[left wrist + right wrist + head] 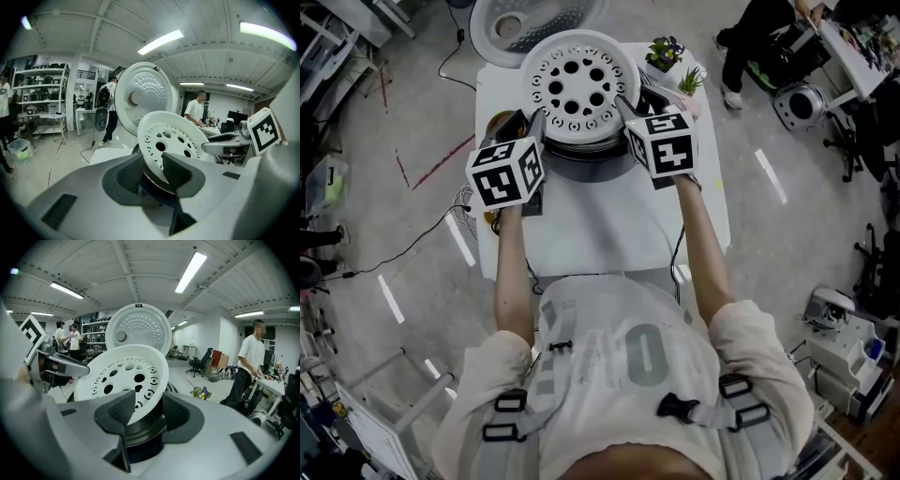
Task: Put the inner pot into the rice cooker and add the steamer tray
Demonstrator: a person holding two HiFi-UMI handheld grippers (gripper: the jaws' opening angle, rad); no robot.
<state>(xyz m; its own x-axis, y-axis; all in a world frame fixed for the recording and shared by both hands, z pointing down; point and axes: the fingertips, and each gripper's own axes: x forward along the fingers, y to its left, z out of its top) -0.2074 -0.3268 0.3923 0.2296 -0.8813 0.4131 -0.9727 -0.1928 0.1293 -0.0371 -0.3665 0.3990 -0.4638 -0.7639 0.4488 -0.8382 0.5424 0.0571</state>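
Note:
The white steamer tray (577, 84), round and full of holes, hangs level over the rice cooker (581, 159) between my two grippers. My left gripper (532, 127) is shut on the tray's left rim, and my right gripper (628, 111) is shut on its right rim. In the left gripper view the steamer tray (171, 140) runs down between the pads of the left gripper (152, 173), just above a dark round rim (154, 187). The right gripper view shows the same: the tray (124, 378) is pinched in the right gripper (143, 411) over the dark pot rim (140, 430). The cooker's lid (534, 19) stands open behind.
The cooker stands at the far end of a small white table (600, 234). Two little potted plants (667, 52) sit at the table's back right corner, and a dark and yellow object (499, 122) lies at its left edge. Cables trail on the floor to the left. People stand farther off.

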